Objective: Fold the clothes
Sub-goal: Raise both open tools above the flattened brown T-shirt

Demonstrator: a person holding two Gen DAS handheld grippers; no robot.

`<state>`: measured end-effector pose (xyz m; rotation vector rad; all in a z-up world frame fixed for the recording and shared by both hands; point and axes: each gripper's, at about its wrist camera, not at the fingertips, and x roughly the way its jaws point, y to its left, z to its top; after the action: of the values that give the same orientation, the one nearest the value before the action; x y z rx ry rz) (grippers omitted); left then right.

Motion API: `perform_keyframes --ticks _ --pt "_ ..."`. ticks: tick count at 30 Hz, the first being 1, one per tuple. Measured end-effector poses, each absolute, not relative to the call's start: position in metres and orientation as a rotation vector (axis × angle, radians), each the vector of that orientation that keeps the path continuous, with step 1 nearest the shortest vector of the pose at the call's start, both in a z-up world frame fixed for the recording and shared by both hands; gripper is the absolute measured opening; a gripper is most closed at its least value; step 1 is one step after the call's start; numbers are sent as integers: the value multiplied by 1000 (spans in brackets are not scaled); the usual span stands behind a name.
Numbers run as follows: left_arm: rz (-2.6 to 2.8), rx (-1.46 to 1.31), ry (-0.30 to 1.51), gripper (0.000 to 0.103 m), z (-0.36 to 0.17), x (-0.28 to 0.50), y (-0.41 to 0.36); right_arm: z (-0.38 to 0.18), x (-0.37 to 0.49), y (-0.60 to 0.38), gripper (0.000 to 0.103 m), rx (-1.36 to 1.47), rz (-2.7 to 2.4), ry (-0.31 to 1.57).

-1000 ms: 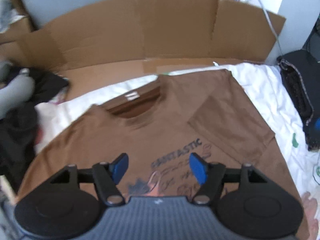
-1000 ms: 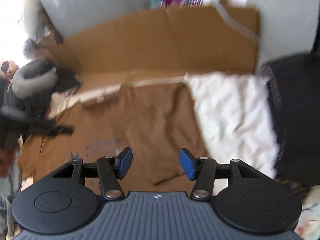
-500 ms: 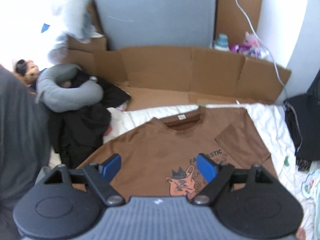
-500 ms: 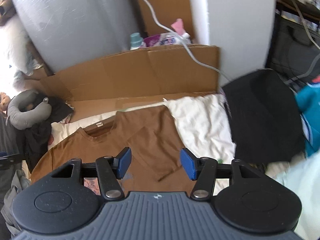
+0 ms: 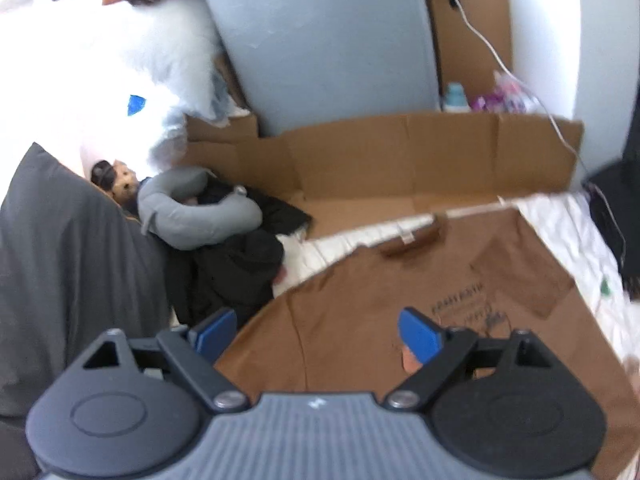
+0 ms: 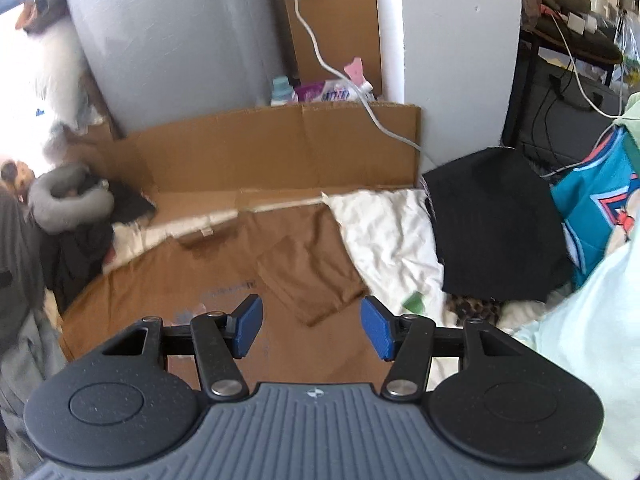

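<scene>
my left gripper (image 5: pixel 316 330) empty, jaws opening wider; right gripper (image 6: pixel 312 332) unclenched too, nothing between pads; both pulled up and back vs a second ago, way more room in view now; brown t-shirt (image 5: pixel 460 292) flat on white sheet (image 6: pixel 384 236), right sleeve (image 6: pixel 308 276) folded in; guessing left sleeve next

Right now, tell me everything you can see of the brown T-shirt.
The brown T-shirt lies spread front-up on white bedding, collar toward the cardboard wall. It looks like soft cotton, with a ribbed neckline, a small white neck label and a dark printed graphic with lettering, blurred here. One short sleeve is folded inward over the chest. Neither gripper touches it.
</scene>
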<state>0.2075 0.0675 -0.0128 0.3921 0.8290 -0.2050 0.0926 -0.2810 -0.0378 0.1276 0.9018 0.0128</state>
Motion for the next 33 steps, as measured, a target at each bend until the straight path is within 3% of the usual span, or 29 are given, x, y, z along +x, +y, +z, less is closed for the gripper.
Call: perform_keyframes --ticks 9,27,33 --pt "-278 494 922 92 -24 201 74 -26 52 -298 62 166 26 872" --pt "-239 311 928 93 -5 218 129 -55 17 -220 62 41 -10 951" --pt "-282 377 905 93 -26 217 136 -52 20 -195 62 125 -29 860"
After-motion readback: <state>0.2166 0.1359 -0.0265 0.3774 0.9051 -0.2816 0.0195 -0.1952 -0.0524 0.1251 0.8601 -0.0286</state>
